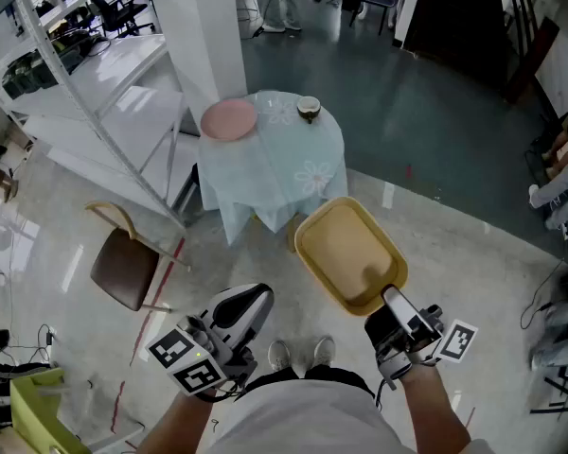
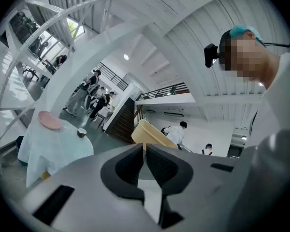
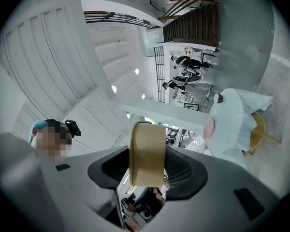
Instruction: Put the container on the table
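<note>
A shallow yellow container (image 1: 348, 252) hangs in the air in front of me, held by its near rim in my right gripper (image 1: 390, 306). In the right gripper view its rim (image 3: 147, 153) fills the gap between the two dark pads, seen edge-on. The small round table (image 1: 308, 164) with a pale blue floral cloth stands farther ahead, bearing a pink plate (image 1: 229, 119) and a small bowl (image 1: 309, 110). My left gripper (image 1: 249, 305) is held low at my left, shut, with nothing between its pads (image 2: 144, 166). The container's edge (image 2: 152, 134) shows beyond them.
A brown chair (image 1: 125, 265) stands to the left of the table, beside a white staircase (image 1: 104, 112) and pillar (image 1: 213, 26). The polished floor (image 1: 454, 244) lies open to the right. People stand far off at the back. A yellow stool leg shows under the cloth.
</note>
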